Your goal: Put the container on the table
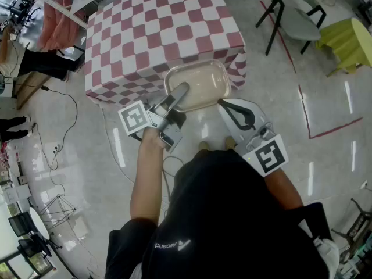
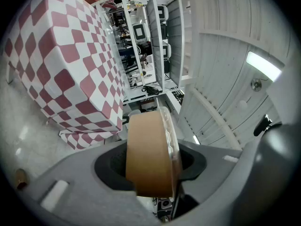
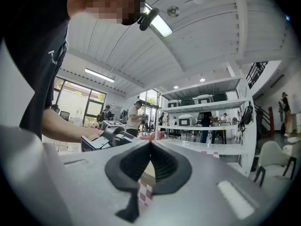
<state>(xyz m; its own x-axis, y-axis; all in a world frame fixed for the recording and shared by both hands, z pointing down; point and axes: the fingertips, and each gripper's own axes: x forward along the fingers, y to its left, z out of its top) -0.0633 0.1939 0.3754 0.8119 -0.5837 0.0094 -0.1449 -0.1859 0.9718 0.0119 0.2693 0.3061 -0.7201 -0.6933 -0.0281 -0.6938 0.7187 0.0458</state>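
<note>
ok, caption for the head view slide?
Left gripper holds the container by its near rim at the edge of the checkered table; right gripper shut, empty, alongside.

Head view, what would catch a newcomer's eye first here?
The red-and-white checkered table dominates the top of the picture. At its near edge, the left tongs grip a tan container. The right tongs, shut and empty, are just beside it.

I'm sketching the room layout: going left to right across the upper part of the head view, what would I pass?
Pink cloth → checkered table → grey chair → yellow cover.
</note>
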